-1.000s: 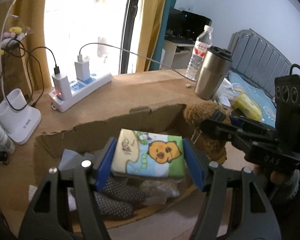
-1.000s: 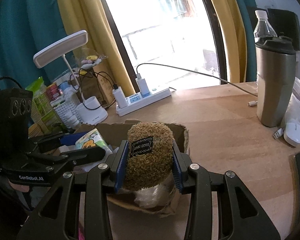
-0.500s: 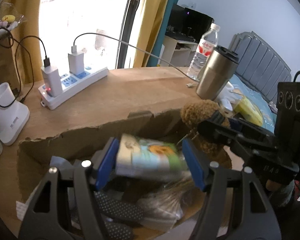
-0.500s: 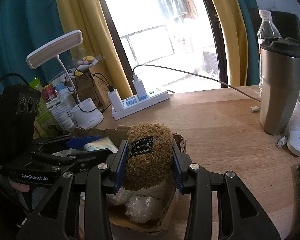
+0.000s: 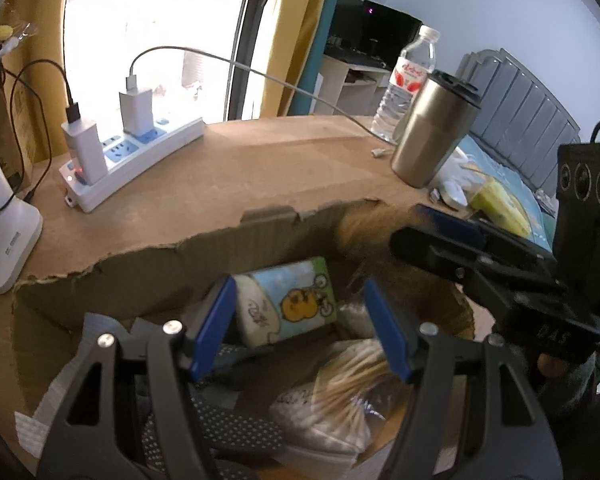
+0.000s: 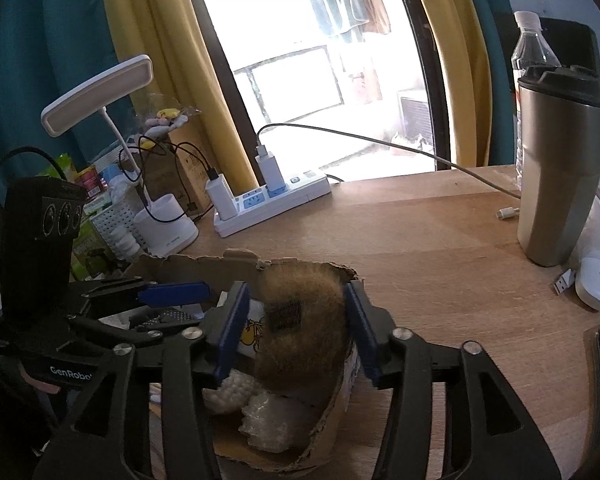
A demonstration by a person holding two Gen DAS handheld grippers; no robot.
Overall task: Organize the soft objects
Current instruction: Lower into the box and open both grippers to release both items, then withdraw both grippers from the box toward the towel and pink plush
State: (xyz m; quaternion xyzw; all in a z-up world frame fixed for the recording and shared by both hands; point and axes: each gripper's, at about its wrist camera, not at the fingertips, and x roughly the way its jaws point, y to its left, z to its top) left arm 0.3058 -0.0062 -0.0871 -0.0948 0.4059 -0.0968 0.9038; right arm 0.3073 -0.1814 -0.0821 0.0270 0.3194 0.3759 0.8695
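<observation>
A torn cardboard box sits on the wooden desk and holds soft items. My left gripper is open above the box; the cartoon tissue pack lies loose between and beyond its fingers, tilted on dotted dark cloth and a bag of cotton swabs. My right gripper is open over the box's right end; the brown plush toy sits in the box between its fingers, blurred. The plush also shows in the left wrist view.
A white power strip with chargers and cables lies behind the box. A steel tumbler and a water bottle stand at right. A white desk lamp and clutter stand at left. A white mouse lies near the tumbler.
Both grippers lowered into the box and opened. The tissue pack dropped from the left gripper and tipped over; the plush left the right gripper and settled into the box.
</observation>
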